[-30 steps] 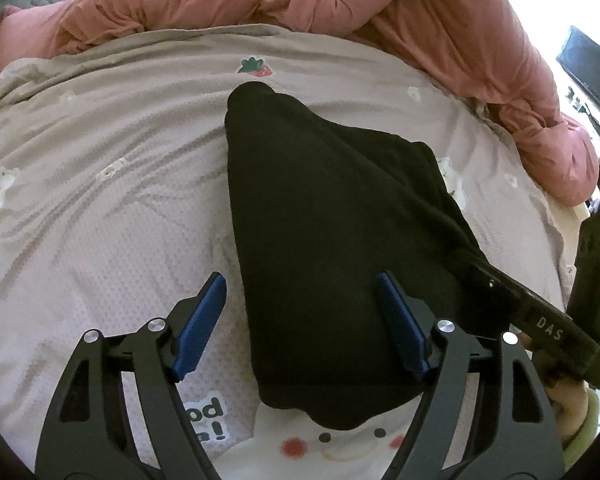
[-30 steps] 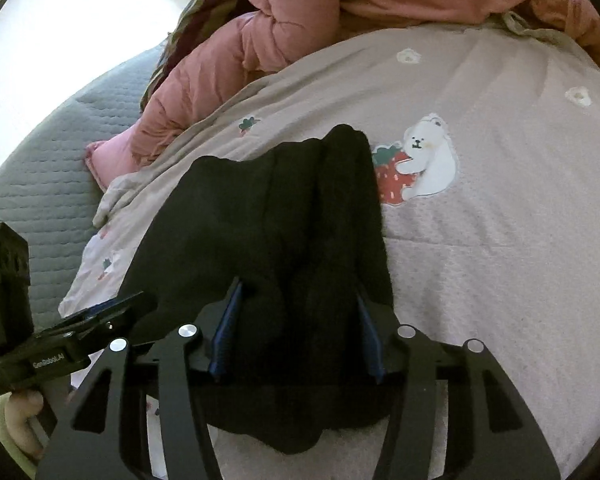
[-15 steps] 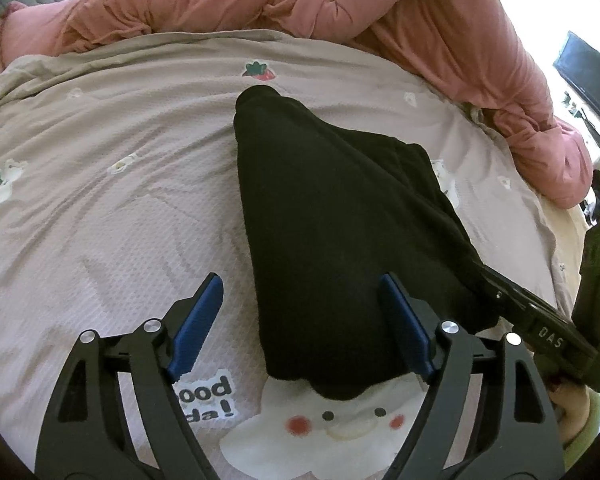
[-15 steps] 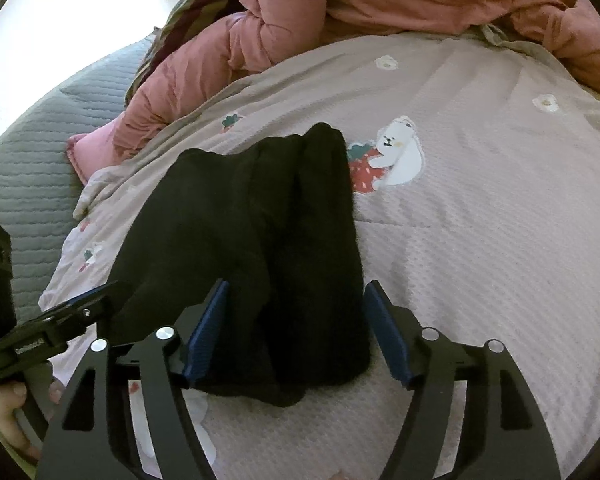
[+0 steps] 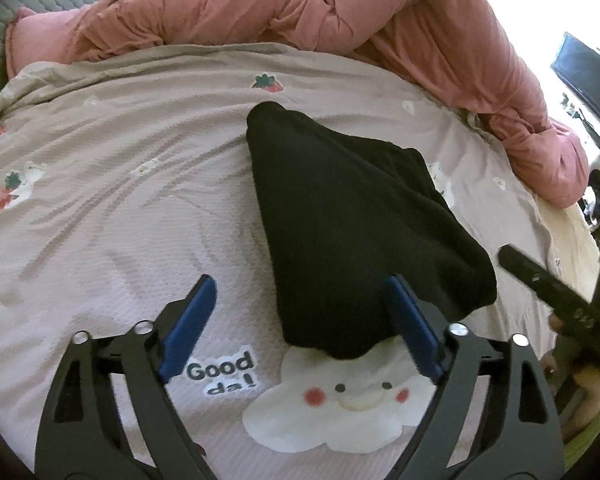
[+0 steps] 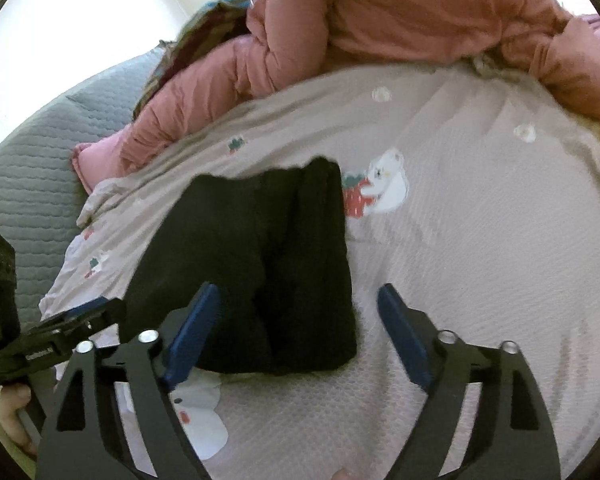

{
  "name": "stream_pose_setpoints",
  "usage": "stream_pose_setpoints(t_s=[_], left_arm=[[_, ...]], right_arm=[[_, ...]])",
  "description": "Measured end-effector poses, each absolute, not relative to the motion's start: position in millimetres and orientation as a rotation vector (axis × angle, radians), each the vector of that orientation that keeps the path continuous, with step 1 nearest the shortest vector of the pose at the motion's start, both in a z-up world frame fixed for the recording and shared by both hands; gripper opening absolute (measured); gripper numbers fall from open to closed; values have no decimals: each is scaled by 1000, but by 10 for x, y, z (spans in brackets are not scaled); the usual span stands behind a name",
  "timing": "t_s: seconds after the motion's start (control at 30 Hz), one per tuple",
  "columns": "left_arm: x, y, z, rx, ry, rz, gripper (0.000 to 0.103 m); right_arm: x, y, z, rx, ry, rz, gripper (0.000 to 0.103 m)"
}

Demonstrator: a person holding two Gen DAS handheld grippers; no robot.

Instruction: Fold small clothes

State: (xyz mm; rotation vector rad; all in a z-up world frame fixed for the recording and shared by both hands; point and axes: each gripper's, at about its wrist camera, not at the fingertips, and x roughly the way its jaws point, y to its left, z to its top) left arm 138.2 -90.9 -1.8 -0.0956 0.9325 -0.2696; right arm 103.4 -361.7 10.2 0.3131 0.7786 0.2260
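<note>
Lying folded: one black garment [image 5: 352,232]; left claw [image 5: 300,328], right claw [image 6: 298,330] both spread, empty

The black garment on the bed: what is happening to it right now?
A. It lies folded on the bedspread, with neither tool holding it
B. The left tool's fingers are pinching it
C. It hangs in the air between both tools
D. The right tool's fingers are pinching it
A: the black garment lies folded on the bedspread, and both the left gripper and the right gripper are open, with no fingers closed on it.
</note>
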Motion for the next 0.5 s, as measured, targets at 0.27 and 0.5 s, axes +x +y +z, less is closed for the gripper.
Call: stream_pose_setpoints(t_s=[0.27,0.5], left_arm=[[1086,-792,172,-73,847,-231,93],[799,-678,333,-56,773,-212,93]], right_arm=[[725,-3550,453,219,643,213,98],[506,-3457,632,163,555,215,98]])
